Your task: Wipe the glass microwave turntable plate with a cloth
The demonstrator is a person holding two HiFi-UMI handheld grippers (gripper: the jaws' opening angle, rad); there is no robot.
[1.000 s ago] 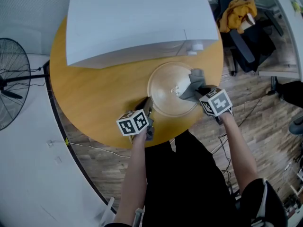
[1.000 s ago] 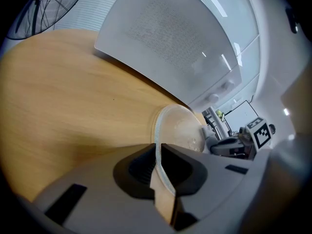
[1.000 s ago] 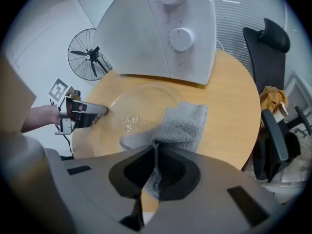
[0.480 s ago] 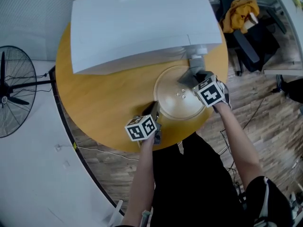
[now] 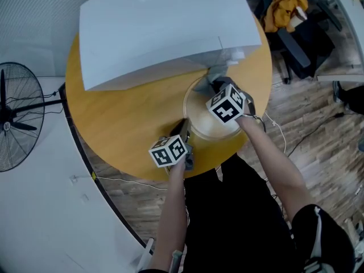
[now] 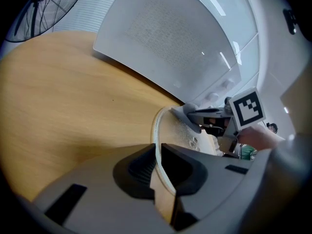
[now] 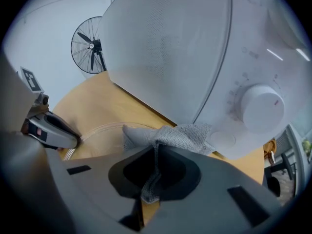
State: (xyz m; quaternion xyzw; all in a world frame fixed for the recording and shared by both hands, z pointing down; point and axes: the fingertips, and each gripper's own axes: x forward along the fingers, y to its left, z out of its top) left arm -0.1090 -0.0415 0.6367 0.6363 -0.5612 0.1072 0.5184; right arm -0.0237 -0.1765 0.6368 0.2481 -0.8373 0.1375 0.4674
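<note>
— Wooden round table (image 5: 119, 118) is carrying the white microwave (image 5: 159, 27); where is the glass plate (image 5: 198, 114) lying?
— It is lying on the table, just in front of the microwave. The left gripper (image 6: 157, 167) is still clamping its near rim between its jaws.
— And the cloth (image 7: 180, 135)?
— The right gripper (image 7: 155, 172) is pinching it in closed jaws, and it has been sliding from the plate's right edge leftward along the far rim, against the microwave's front.
</note>
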